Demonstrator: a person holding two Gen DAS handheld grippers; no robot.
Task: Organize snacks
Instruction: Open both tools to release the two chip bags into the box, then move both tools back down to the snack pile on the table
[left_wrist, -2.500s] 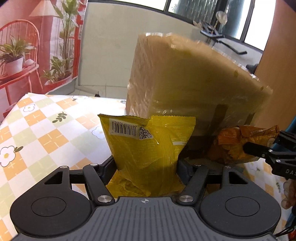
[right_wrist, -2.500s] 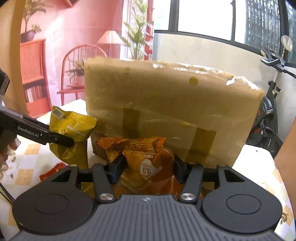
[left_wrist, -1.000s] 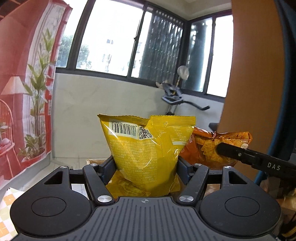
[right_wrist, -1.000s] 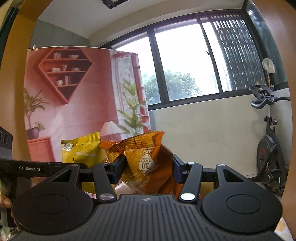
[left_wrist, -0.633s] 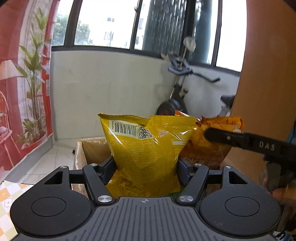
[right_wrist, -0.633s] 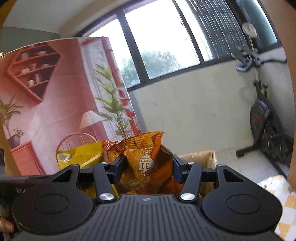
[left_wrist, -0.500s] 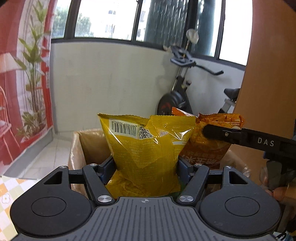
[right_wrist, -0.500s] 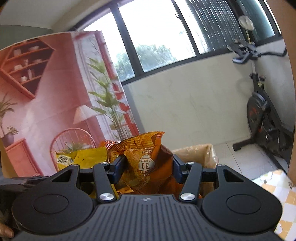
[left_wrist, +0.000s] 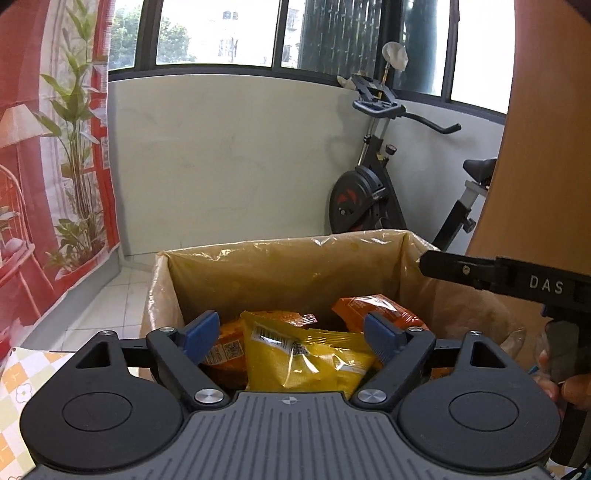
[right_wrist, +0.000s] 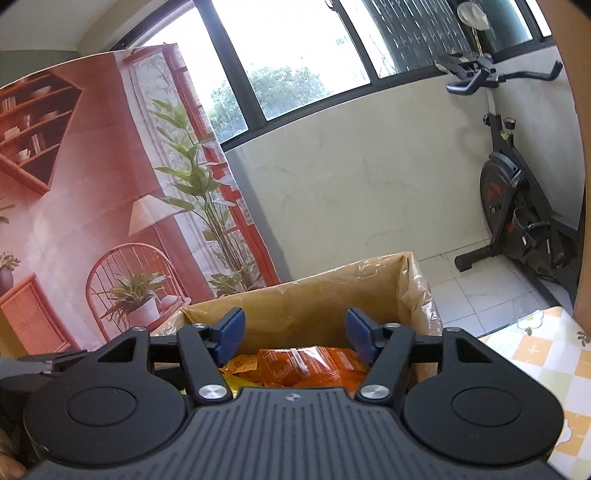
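Left tongs (left_wrist: 291, 332): spread wide, blue pads clear of everything, nothing pinched. They hang over the open mouth of the cardboard box (left_wrist: 280, 254), pointing forward and slightly down into it. The yellow snack bag (left_wrist: 306, 362) lies loose directly below the gap between the pads, barcode side up, resting on other packets.

Right tongs (right_wrist: 293, 334): likewise spread, empty, held above the same box at about rim level. The orange snack bag (right_wrist: 314, 363) lies flat inside, beneath and between the pads, touching neither. In the left view the right tongs' finger reaches in from the right over the box's near corner, so the two tools stand side by side above the opening.

Box contents: in the left view, a further orange packet (left_wrist: 373, 306) sits toward the right wall and another orange one to the left of the yellow bag. The box is lined with clear plastic film and is partly filled; its bottom is not visible.

Progress, as a judgement: both bags in hand are deposited, so this placing step appears complete. Whether more snacks remain outside cannot be determined; only slivers of the checked worktop (right_wrist: 546, 354) show, and no packets are seen on them.

Surroundings: an exercise bike (left_wrist: 373, 192) stands beyond the box against the wall.
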